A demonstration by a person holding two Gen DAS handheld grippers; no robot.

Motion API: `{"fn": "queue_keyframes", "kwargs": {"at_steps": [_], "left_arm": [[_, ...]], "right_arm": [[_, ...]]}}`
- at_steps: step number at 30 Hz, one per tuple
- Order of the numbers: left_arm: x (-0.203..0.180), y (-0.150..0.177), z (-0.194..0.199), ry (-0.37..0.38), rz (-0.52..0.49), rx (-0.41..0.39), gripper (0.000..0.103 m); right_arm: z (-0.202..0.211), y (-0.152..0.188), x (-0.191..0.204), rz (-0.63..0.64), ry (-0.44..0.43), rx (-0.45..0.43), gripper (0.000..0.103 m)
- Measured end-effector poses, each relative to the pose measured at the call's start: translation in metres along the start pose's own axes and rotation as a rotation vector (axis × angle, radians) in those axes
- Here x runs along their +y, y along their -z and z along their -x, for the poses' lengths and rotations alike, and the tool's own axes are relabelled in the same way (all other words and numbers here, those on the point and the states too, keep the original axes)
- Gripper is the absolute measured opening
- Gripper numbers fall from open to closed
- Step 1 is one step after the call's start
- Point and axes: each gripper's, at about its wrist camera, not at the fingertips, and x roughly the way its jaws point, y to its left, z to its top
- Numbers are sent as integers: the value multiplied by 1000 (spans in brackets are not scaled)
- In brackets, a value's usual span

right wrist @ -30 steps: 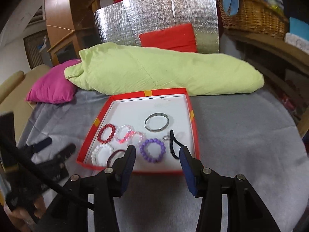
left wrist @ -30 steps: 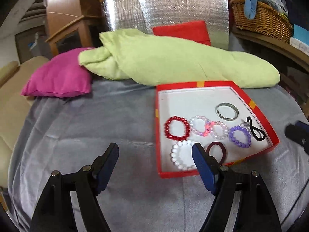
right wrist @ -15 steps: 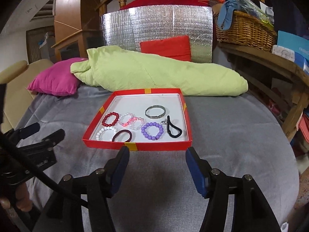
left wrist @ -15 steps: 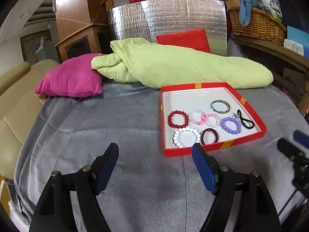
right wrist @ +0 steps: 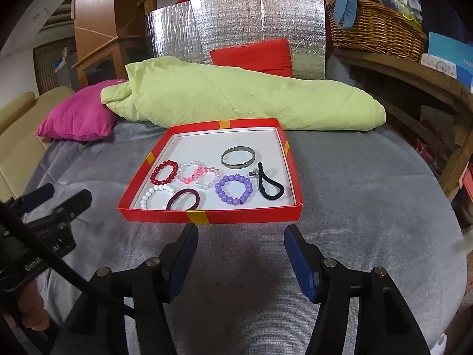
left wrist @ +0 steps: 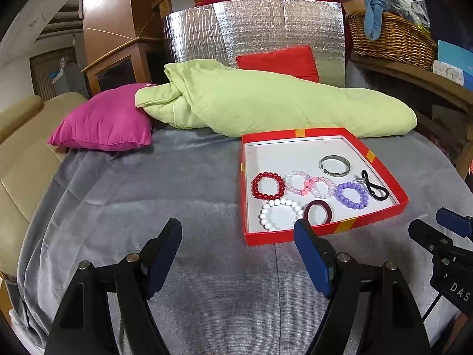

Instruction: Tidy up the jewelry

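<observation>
Hovering with fingers spread wide and holding nothing, the left gripper (left wrist: pixel 238 242) and right gripper (right wrist: pixel 241 247) sit low over the grey velvet cover (right wrist: pixel 354 207).

Just beyond the right gripper lies the shallow red cardboard tray (right wrist: pixel 212 216) holding beaded bracelets, a silver metal bangle (right wrist: pixel 238 156) and hair ties; bare cover flanks it on both sides. Behind it, a lime-green rolled quilt (right wrist: pixel 236 100), magenta pillow (left wrist: pixel 103 124) and silver foil panel (right wrist: pixel 236 26).

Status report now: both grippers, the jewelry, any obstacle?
Left gripper open, empty. Right gripper open, empty, just short of red tray. Bracelets all inside tray. Nothing in the way.
</observation>
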Motion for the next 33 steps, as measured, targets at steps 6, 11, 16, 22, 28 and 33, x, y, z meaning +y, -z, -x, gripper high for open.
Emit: {"fn": "queue_keyframes", "kwargs": {"at_steps": [6, 11, 16, 22, 28, 33], "left_arm": [[-3, 0, 0, 1, -8, 0, 79], [-3, 1, 0, 2, -5, 1, 79], [-2, 0, -1, 1, -7, 2, 79], [-2, 0, -1, 0, -7, 1, 79], [-2, 0, 0, -2, -4, -1, 79], [-1, 0, 0, -2, -5, -1, 79]], "right_arm": [[2, 0, -5, -3, 15, -8, 64], [3, 0, -8, -9, 17, -11, 64], [2, 0, -8, -6, 19, -12, 64], [3, 0, -7, -2, 22, -17, 64], [5, 0, -9, -6, 26, -25, 64], [6, 0, -10, -9, 27, -30, 64]]}}
